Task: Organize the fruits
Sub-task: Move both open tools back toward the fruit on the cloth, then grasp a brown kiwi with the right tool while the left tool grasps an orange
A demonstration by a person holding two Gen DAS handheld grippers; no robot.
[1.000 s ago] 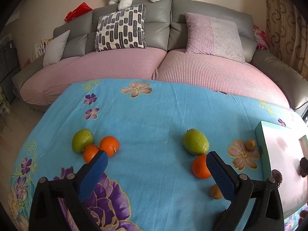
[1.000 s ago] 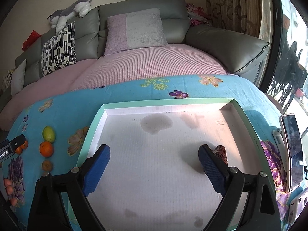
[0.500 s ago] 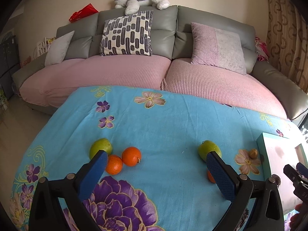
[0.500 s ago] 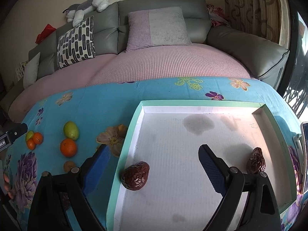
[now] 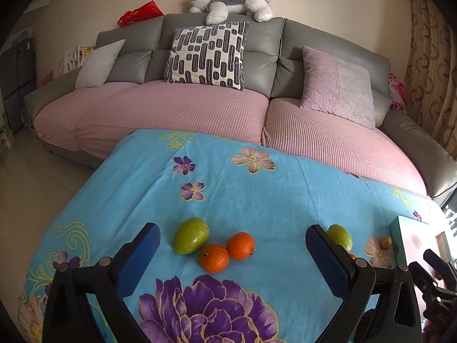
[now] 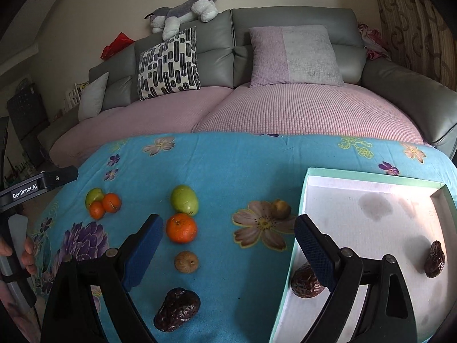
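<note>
My left gripper [image 5: 232, 245] is open above the blue flowered cloth, with a green mango [image 5: 190, 235] and two oranges [image 5: 213, 257] [image 5: 240, 245] lying between and beyond its fingers. A second green mango [image 5: 340, 237] peeks out behind its right finger. My right gripper [image 6: 228, 237] is also open and holds nothing. Below it lie an orange [image 6: 181, 227], a green mango [image 6: 184, 199], two small brown fruits [image 6: 186, 261] [image 6: 280, 208] and a dark date [image 6: 177, 309]. The white tray [image 6: 371, 177] with a mint rim holds two dates [image 6: 305, 283] [image 6: 434, 258].
A grey sofa with pink covers [image 5: 200, 111] and cushions runs along the far edge of the table. A hand [image 6: 27, 253] holds the left gripper's handle at the left edge of the right wrist view. The tray's rim [image 5: 395, 230] shows at the right of the left wrist view.
Both grippers have drawn back and swung left. The right view has gone from over the tray to over the loose fruit beside it. The left view now centres on the mango and two oranges.
</note>
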